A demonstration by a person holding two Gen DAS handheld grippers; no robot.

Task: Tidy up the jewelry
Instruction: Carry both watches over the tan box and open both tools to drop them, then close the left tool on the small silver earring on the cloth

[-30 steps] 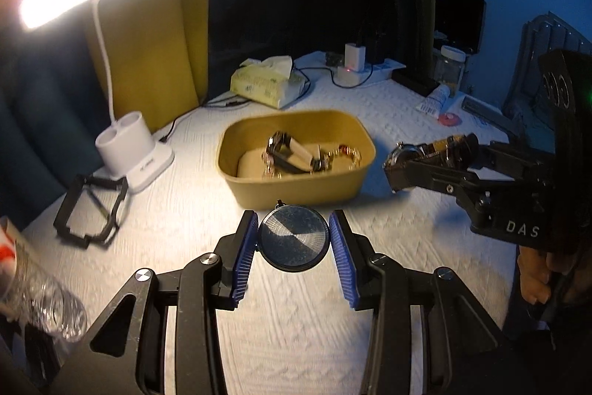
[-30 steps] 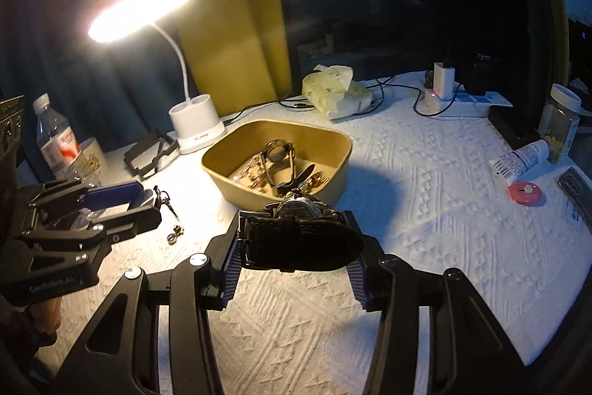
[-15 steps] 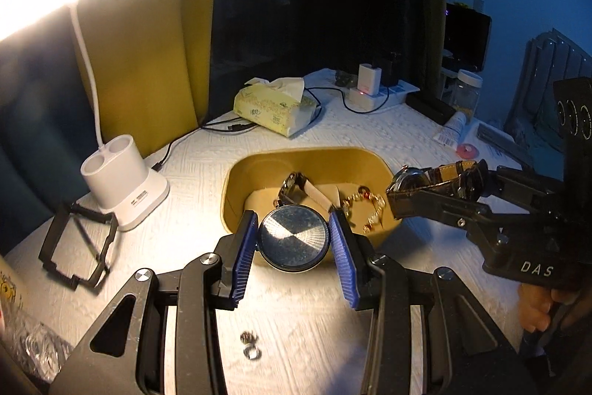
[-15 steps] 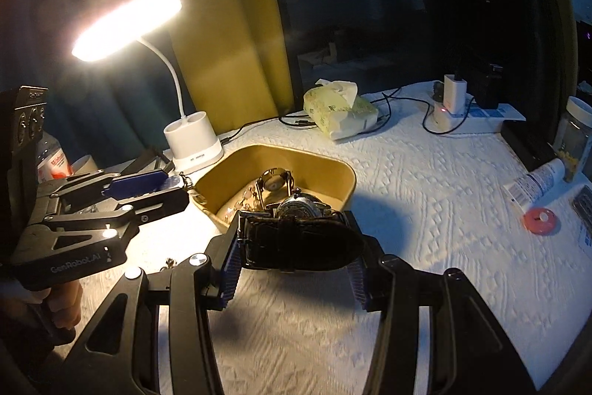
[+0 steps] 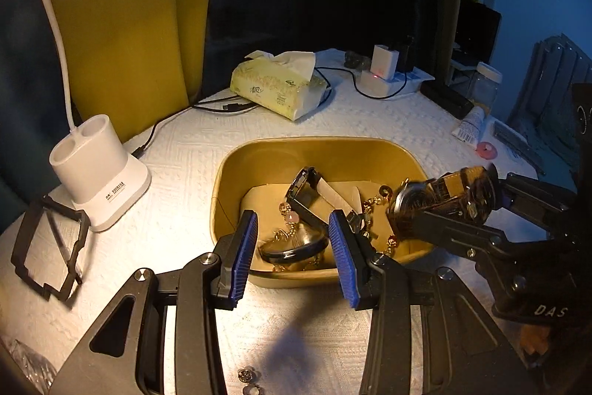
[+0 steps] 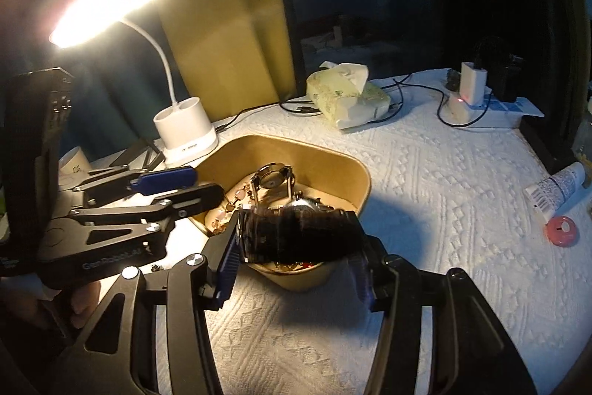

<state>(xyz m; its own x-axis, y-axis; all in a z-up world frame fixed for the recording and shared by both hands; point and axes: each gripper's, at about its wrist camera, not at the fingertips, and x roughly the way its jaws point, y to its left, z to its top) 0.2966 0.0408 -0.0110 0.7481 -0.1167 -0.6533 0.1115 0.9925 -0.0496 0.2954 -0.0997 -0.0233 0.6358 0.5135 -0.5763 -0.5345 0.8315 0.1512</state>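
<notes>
Hovering over the mustard-yellow plastic tub point(image 5: 236, 173), the left tool point(image 5: 294, 260) gapes — a round dark disc point(image 5: 292, 247) lies blurred below. The right tool point(image 6: 296, 260) clenches a dark-strapped wristwatch point(image 6: 296, 234).

Counting two handheld grippers: left gripper point(image 5: 292, 224) and right gripper point(image 6: 296, 236). Counting one yellow bin point(image 5: 314, 143). Counting three watch-like pieces: one dark wristwatch point(image 5: 444, 200), one pale-strapped watch point(image 5: 307, 187) and one blurred round disc piece point(image 5: 292, 247). Counting one gold chain point(image 5: 373, 202), its links too tangled for tallying. Counting two small metal rings point(image 5: 244, 375) on the cloth. Counting one each of the rest: desk lamp point(image 5: 100, 169), tissue pack point(image 5: 277, 84), black frame point(image 5: 48, 247), white charger point(image 5: 384, 62), jar point(image 5: 486, 84), tube point(image 5: 470, 126), pink disc point(image 5: 486, 150).
</notes>
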